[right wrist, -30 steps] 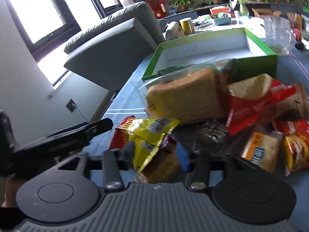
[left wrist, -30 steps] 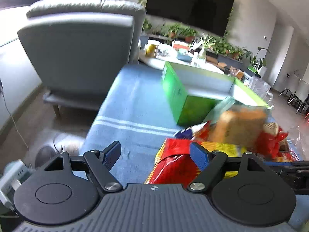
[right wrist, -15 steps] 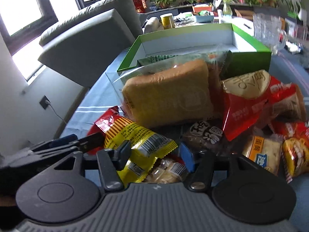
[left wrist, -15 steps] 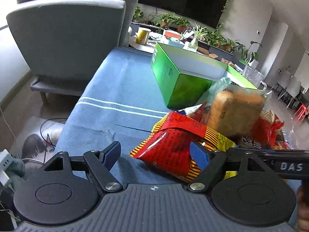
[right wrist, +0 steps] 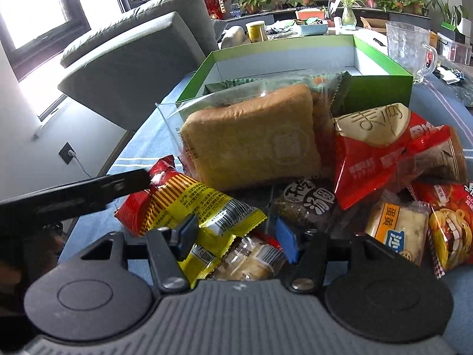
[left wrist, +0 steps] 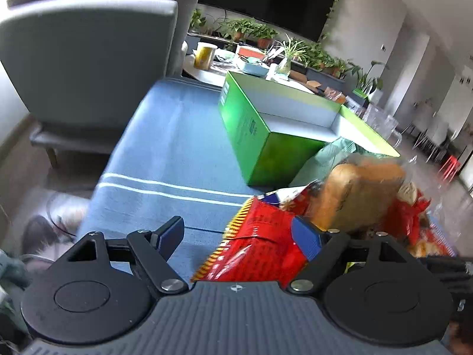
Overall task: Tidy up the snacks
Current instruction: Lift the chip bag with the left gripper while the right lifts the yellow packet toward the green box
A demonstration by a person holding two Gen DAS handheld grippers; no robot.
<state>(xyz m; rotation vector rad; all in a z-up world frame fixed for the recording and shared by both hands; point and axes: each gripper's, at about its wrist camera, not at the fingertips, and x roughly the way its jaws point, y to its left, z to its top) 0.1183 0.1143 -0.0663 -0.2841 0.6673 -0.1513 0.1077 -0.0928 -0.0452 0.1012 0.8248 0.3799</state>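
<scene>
Left wrist view: left gripper (left wrist: 241,235) is sitting with jaws wide apart, gripping nothing — hovering over the blue striped cloth (left wrist: 165,148) at the near-left edge of the snack pile. Red-and-yellow packet (left wrist: 260,248) is lying between the fingers, closer to the right fingertip (left wrist: 307,241); contact cannot be told, frame is blurred. Grey armchair (left wrist: 88,59) is standing far left, off the table. Green box (left wrist: 275,130) is sitting open-topped, centre-right on the cloth, just behind the pile; a green packet (left wrist: 328,156) is leaning against its near corner. Bagged bread loaf (left wrist: 357,195) is resting on top of the pile, right of the red packet.

Right wrist view: the other gripper's black finger (right wrist: 88,189) is reaching in from the left, tip at the red-and-yellow packet (right wrist: 189,204). Right gripper (right wrist: 236,236) is also spread open, clamped on nothing — a clear-wrapped pastry (right wrist: 248,259) and the yellow end of that packet are lying between its fingers. Bread loaf (right wrist: 254,139) is lying centre, in front of the green box (right wrist: 295,59). Dark round-label snack (right wrist: 307,204) is sitting below it. Red-and-cream bag (right wrist: 381,145), small yellow-label cake (right wrist: 396,230) and red cartoon packet (right wrist: 452,224) are piling up to the right. Glass jug (right wrist: 411,47) is standing beside the box's right wall.
</scene>
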